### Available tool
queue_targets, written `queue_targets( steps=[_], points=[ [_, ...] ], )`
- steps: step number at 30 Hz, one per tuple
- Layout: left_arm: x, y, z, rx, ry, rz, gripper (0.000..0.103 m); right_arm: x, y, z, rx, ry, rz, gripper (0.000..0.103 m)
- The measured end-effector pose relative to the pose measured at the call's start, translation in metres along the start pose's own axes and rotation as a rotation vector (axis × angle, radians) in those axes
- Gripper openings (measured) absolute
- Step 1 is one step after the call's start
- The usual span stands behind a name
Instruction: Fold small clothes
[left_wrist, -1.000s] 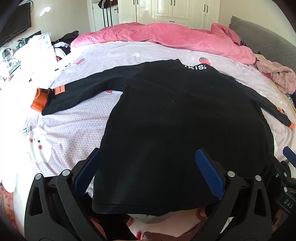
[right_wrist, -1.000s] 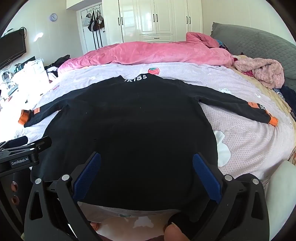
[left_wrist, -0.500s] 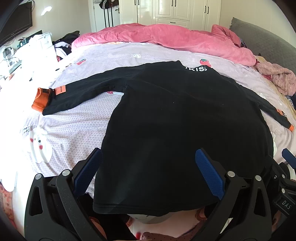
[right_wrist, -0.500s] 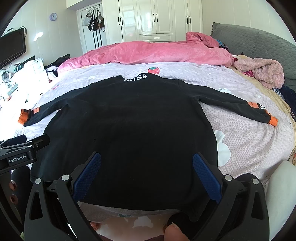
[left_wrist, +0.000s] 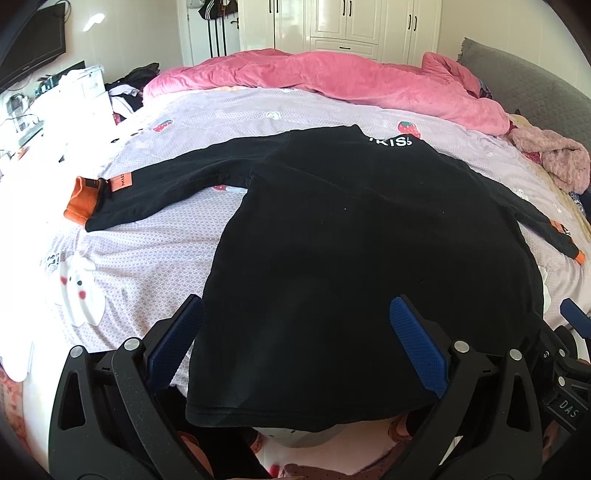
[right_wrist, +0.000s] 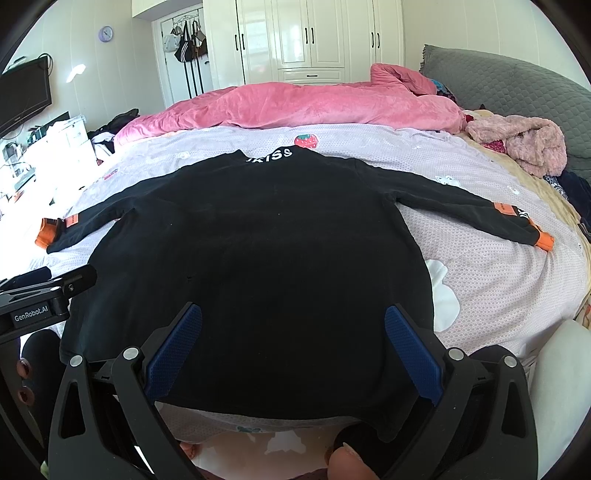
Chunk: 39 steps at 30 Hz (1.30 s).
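Observation:
A small black long-sleeved top (left_wrist: 351, 240) (right_wrist: 266, 251) lies flat on the bed, back up, both sleeves spread out, with orange cuffs (left_wrist: 83, 201) (right_wrist: 543, 238) and white lettering at the collar (right_wrist: 271, 155). Its hem hangs slightly over the bed's near edge. My left gripper (left_wrist: 295, 343) hovers open above the hem's left part, blue pads wide apart, holding nothing. Over the hem's right part my right gripper (right_wrist: 293, 347) stands open the same way. Each gripper's body shows at the side of the other's view.
The bed has a lilac sheet (left_wrist: 155, 251) printed with strawberries and bunnies. A pink duvet (right_wrist: 314, 107) is bunched along the far side, a pink fluffy garment (right_wrist: 524, 144) at the right by a grey headboard (right_wrist: 517, 88). Wardrobes stand behind; cluttered furniture at the left.
Both grippers have eased back slightly; the top and its sleeves lie as before. Both stay open.

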<state>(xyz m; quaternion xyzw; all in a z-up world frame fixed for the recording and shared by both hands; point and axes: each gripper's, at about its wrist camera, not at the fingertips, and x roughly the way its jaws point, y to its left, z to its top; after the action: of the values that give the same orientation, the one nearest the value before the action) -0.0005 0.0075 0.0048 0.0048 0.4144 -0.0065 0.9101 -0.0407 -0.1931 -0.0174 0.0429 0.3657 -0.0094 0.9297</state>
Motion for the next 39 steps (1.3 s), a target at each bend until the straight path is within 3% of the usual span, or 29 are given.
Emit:
queue_targets(
  steps=[24, 39],
  points=[
    [0.004, -0.006, 0.003, 0.008, 0.004, -0.005, 0.095, 0.003, -0.006, 0.004, 0.005, 0.000, -0.019, 0.099],
    [0.029, -0.024, 0.029, 0.024, 0.019, -0.020, 0.095, 0.021, -0.020, 0.021, 0.019, 0.007, -0.049, 0.099]
  ],
)
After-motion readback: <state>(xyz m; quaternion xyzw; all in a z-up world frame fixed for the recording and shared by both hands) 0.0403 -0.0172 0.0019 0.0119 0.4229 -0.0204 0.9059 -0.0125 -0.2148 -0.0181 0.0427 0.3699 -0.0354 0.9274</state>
